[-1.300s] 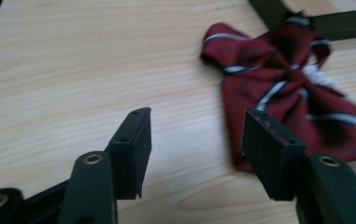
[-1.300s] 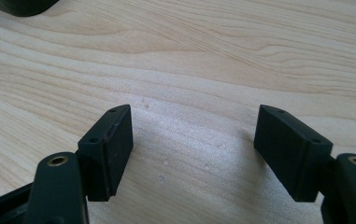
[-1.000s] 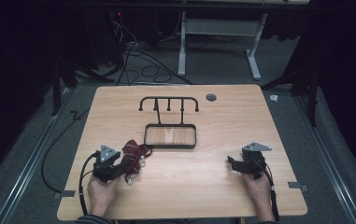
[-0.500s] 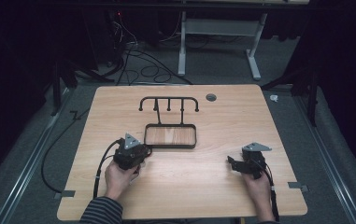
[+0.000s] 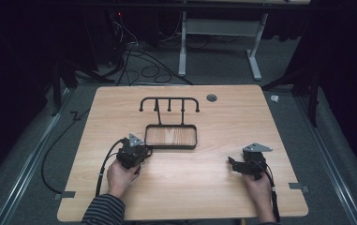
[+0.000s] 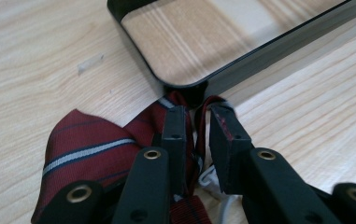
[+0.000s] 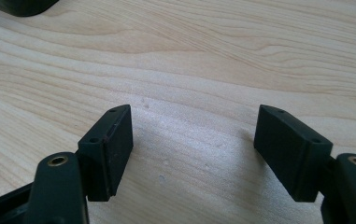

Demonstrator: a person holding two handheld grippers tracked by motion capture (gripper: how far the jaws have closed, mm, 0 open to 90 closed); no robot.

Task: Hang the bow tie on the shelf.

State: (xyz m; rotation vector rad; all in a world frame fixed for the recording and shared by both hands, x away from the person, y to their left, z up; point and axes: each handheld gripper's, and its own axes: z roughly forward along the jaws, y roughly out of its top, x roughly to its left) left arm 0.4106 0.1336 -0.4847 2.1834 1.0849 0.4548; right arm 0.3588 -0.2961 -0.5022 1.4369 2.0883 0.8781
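The left gripper (image 6: 198, 123) pinches a red striped tie (image 6: 89, 151) by the tray's (image 6: 269, 51) near-left corner, likely carrying it rackward, while the right gripper (image 7: 192, 149) rests spread near the table's (image 5: 199, 187) front-right corner.

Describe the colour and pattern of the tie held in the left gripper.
The tie is dark red with diagonal navy-edged pale stripes, clearest in the left gripper view.

Lab-like studio: wooden table (image 5: 223, 187), black drapes (image 5: 21, 47), floor cables (image 5: 138, 61).
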